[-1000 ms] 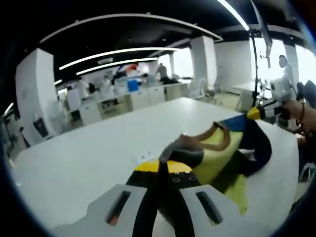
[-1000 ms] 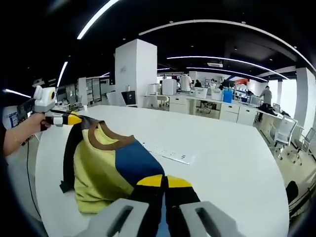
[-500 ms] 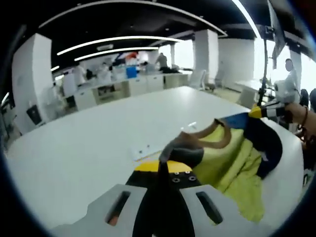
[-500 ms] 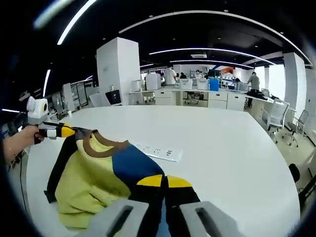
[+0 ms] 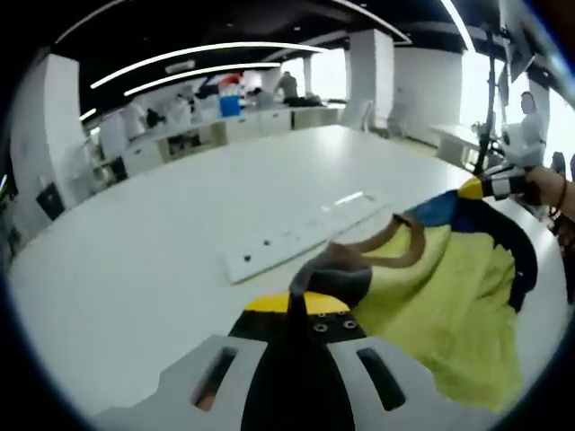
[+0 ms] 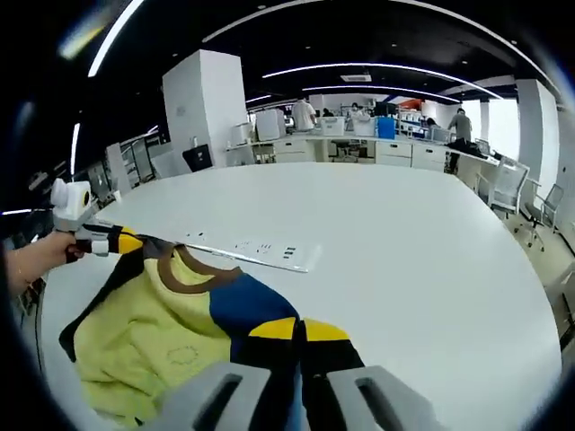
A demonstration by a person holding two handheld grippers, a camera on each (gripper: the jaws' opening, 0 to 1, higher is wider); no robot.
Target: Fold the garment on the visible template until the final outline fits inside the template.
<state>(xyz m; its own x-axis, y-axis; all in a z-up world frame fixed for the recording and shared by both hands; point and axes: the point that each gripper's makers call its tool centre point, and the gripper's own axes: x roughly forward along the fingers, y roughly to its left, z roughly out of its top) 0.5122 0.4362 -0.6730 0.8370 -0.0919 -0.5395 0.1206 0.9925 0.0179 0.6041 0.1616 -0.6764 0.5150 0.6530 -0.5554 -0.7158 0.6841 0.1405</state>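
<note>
1. Left gripper view: the left gripper (image 5: 296, 303), with yellow-tipped black jaws on a grey body, is clenched on a dark grey-brown fold at the shoulder of the yellow, blue and black sweatshirt with a brown collar (image 5: 440, 287).
2. The sweatshirt hangs above the white round table (image 5: 153, 251), stretched from these jaws toward the upper right of the view, where the right gripper (image 5: 476, 188) pinches its blue shoulder; a hand (image 5: 548, 187) holds that tool.
3. The brown neckline sags between the two grippers, and the yellow body falls away toward the lower right, with a black sleeve along its far edge.
4. A long white flat template strip with small dark marks (image 5: 305, 229) lies on the table just beyond the collar, its long axis roughly parallel to the stretched shoulder line.
5. Right gripper view: the right gripper (image 6: 298, 330) is clamped shut on the blue patch of the sweatshirt (image 6: 162, 332).
6. The shoulder line stretches to the left, where the left gripper (image 6: 121, 241) grips the other shoulder, held by a hand (image 6: 36, 260).
7. The yellow body hangs toward the lower left; a faint outline shows on its chest.
8. The template strip (image 6: 260, 253) lies on the table (image 6: 422, 242) beyond the collar, running left to right.
</note>
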